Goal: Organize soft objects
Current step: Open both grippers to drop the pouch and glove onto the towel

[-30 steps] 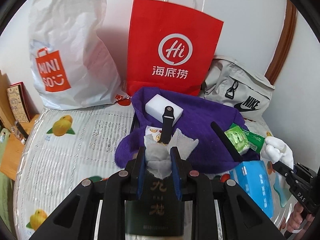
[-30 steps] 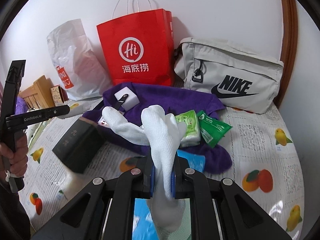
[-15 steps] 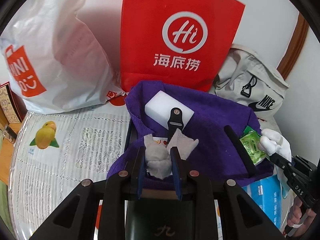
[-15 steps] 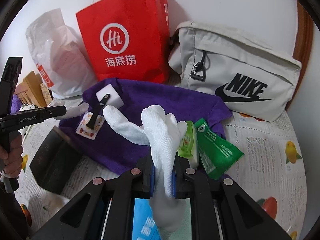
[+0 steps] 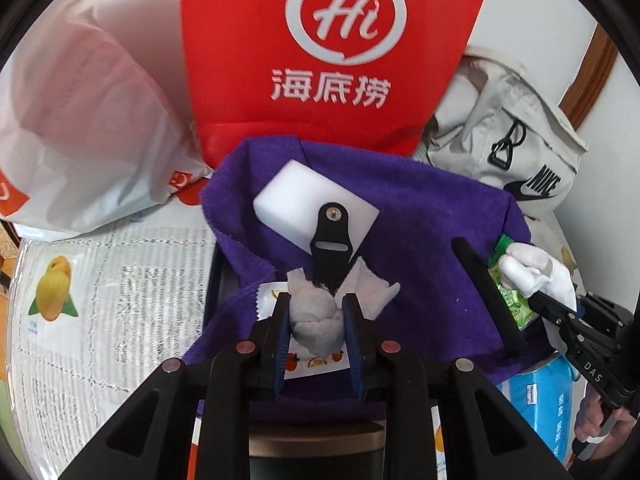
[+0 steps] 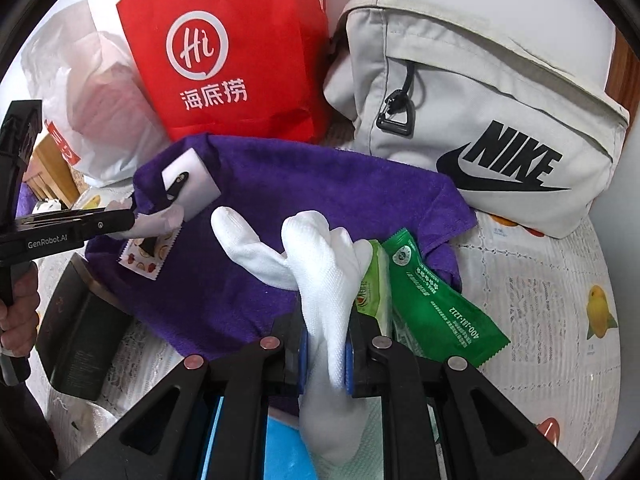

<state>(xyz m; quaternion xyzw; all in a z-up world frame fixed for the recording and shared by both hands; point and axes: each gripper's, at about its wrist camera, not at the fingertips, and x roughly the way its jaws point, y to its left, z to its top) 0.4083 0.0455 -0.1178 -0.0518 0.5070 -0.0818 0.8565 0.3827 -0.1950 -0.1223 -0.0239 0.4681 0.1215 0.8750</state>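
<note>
Left tongs point(image 5: 316, 320) clenched on crumpled grey tissue point(image 5: 318, 318), held over purple towel point(image 5: 420, 248). White sponge block point(image 5: 296, 204) just ahead of tips, black strap point(image 5: 331, 246) lying across it. Right tongs point(image 6: 325, 350) clenched on white glove point(image 6: 324, 276), glove fingers pointing forward above same towel. Green packets point(image 6: 432, 300) just right of right tongs; red paper bag point(image 6: 236, 52) and grey Nike bag point(image 6: 480, 120) beyond.

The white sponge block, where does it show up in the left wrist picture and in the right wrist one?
Left wrist view: the white sponge lies centre, on the purple towel, partly under a black strap.
Right wrist view: upper left, at the towel's left end.
Shared landmark: the red bag stands behind the towel in both.
</note>
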